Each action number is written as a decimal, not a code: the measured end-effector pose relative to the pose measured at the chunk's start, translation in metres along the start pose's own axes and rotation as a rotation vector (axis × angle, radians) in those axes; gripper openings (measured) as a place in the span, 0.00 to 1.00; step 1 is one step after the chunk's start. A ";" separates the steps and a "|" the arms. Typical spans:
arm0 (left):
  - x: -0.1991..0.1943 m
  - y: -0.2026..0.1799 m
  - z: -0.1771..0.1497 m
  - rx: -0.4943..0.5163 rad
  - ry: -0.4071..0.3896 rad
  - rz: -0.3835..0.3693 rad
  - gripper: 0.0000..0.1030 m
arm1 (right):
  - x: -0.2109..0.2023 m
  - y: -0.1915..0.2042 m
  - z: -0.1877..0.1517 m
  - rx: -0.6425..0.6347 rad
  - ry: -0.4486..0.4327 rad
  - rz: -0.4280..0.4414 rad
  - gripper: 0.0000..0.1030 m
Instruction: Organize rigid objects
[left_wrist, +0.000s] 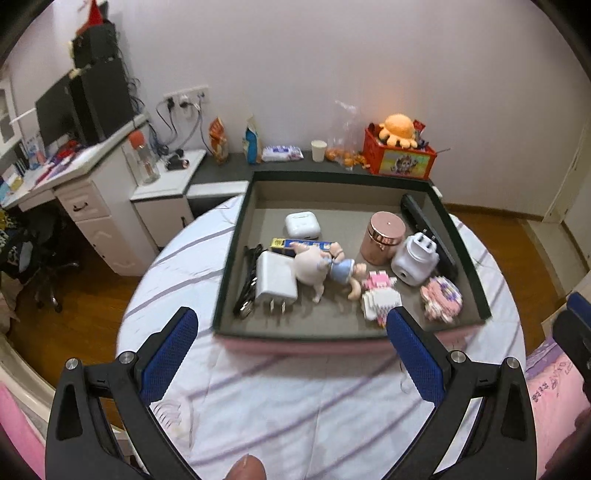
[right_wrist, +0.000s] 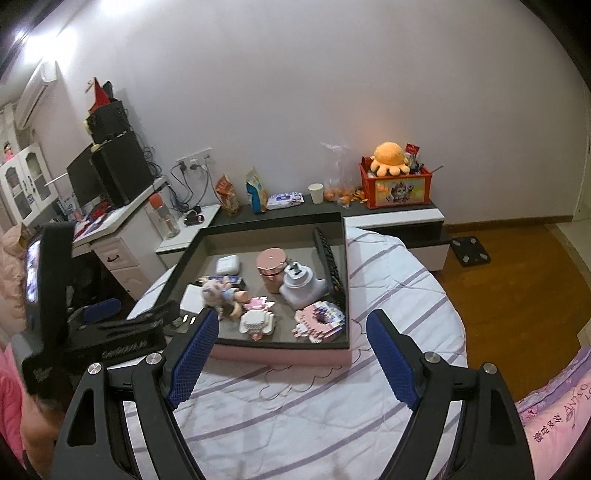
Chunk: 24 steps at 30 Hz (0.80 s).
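Observation:
A dark open box (left_wrist: 236, 254) (right_wrist: 341, 236) lies on a striped bedsheet (left_wrist: 295, 398) (right_wrist: 402, 295). In it lie a white earbud case (left_wrist: 302, 224) (right_wrist: 227, 264), a white charger (left_wrist: 274, 277), a doll (left_wrist: 325, 267) (right_wrist: 221, 291), a rose-gold jar (left_wrist: 382, 236) (right_wrist: 272, 271), a white plug-shaped thing (left_wrist: 415, 260) (right_wrist: 301, 288), two pink block figures (left_wrist: 380, 295) (right_wrist: 321, 319), a black cable (left_wrist: 249, 284) and a black remote (left_wrist: 428, 229). My left gripper (left_wrist: 291, 321) is open and empty, just before the box's near edge. My right gripper (right_wrist: 293, 323) is open and empty, near the box's near right corner.
A low dark shelf (left_wrist: 221, 168) (right_wrist: 406, 206) behind the box holds snack bags, a paper cup (left_wrist: 318, 150) and a red crate (left_wrist: 400, 158) (right_wrist: 397, 186) with an orange plush. A white desk (left_wrist: 92, 192) stands at left. Wooden floor (right_wrist: 517, 273) lies right.

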<state>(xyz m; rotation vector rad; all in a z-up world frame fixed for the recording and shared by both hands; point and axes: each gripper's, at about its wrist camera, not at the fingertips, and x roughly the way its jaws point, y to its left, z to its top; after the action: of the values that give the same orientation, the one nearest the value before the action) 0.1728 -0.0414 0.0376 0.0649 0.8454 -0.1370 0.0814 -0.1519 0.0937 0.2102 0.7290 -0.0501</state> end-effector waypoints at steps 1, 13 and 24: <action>-0.011 0.001 -0.006 0.000 -0.015 0.001 1.00 | -0.003 0.002 -0.001 -0.003 -0.003 0.002 0.81; -0.090 0.007 -0.064 -0.004 -0.122 0.010 1.00 | -0.045 0.020 -0.034 -0.039 -0.013 0.018 0.81; -0.125 0.007 -0.087 -0.012 -0.170 0.015 1.00 | -0.065 0.026 -0.050 -0.047 -0.017 0.008 0.81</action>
<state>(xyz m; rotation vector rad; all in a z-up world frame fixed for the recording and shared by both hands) 0.0278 -0.0130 0.0735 0.0471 0.6764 -0.1219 0.0036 -0.1176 0.1051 0.1676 0.7119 -0.0265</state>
